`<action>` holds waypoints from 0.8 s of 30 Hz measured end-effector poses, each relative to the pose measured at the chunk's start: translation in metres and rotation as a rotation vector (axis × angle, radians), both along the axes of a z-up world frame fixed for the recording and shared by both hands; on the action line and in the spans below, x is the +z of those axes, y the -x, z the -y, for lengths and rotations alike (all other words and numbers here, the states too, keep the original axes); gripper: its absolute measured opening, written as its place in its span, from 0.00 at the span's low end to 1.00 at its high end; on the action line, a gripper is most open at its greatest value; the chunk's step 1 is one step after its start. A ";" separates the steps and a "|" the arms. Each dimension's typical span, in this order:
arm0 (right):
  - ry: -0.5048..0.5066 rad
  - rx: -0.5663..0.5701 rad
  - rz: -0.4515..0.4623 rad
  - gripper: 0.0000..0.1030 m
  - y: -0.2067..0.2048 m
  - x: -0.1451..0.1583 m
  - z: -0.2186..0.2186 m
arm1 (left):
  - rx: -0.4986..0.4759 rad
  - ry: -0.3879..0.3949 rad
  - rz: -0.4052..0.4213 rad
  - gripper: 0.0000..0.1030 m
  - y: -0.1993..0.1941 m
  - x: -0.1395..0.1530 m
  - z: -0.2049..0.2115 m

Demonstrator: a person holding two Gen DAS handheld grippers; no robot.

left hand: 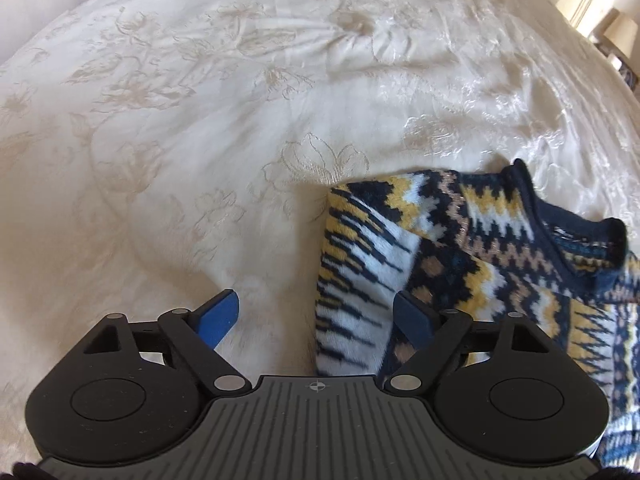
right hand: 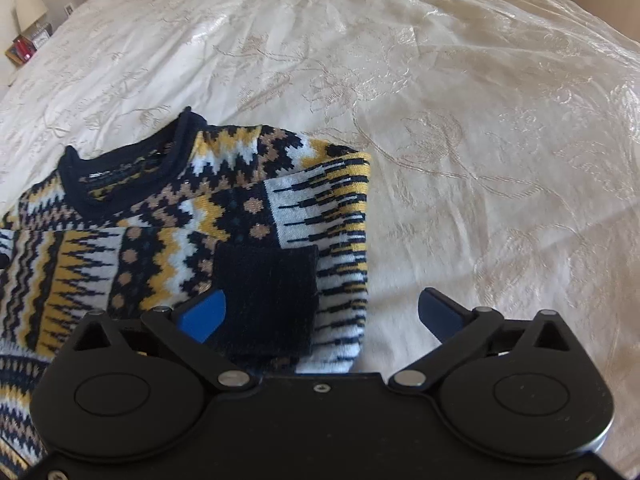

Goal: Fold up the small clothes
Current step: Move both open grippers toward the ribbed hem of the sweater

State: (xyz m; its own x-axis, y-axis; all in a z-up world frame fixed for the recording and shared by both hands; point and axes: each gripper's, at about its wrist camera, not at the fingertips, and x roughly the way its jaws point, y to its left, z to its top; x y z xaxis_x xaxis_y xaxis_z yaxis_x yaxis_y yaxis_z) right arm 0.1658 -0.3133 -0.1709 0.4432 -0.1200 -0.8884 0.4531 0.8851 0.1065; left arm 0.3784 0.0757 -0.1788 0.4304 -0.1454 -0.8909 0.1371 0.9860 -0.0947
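Both the left hand-held gripper (left hand: 316, 316) and right hand-held gripper (right hand: 320, 312) hung spread, gripping nothing; the sweater (right hand: 168, 220) on the bed (right hand: 480, 120) had sleeves folded in, body apparently still unfolded.

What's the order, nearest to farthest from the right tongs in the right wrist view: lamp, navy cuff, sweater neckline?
1. Navy cuff, between the open right tongs.
2. Sweater neckline, upper left.
3. Lamp, beside the bed, far left corner.

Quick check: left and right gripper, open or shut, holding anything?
Left gripper: open, holding nothing; folded sweater edge between the fingers.
Right gripper: open, holding nothing; the sleeve cuff lies loose between the fingers.
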 end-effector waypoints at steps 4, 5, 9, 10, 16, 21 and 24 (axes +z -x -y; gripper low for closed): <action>0.006 0.012 0.017 1.00 0.022 0.011 -0.008 | -0.040 0.010 0.055 0.83 0.039 0.023 -0.001; 0.002 0.017 0.016 1.00 0.028 0.012 -0.010 | -0.050 0.011 0.057 0.83 0.049 0.027 -0.001; -0.005 0.043 0.010 1.00 0.049 0.015 -0.023 | -0.083 -0.014 0.055 0.84 0.088 0.035 0.002; -0.005 0.048 0.006 1.00 0.056 0.015 -0.026 | -0.086 -0.020 0.051 0.84 0.099 0.036 0.002; -0.019 0.086 -0.027 1.00 0.097 0.010 -0.047 | -0.123 -0.060 0.017 0.84 0.161 0.032 0.003; -0.043 0.124 -0.072 1.00 0.134 -0.002 -0.063 | -0.103 -0.072 -0.030 0.84 0.204 0.020 -0.001; -0.055 0.166 -0.087 1.00 0.153 -0.006 -0.071 | -0.093 -0.070 -0.048 0.84 0.227 0.015 -0.004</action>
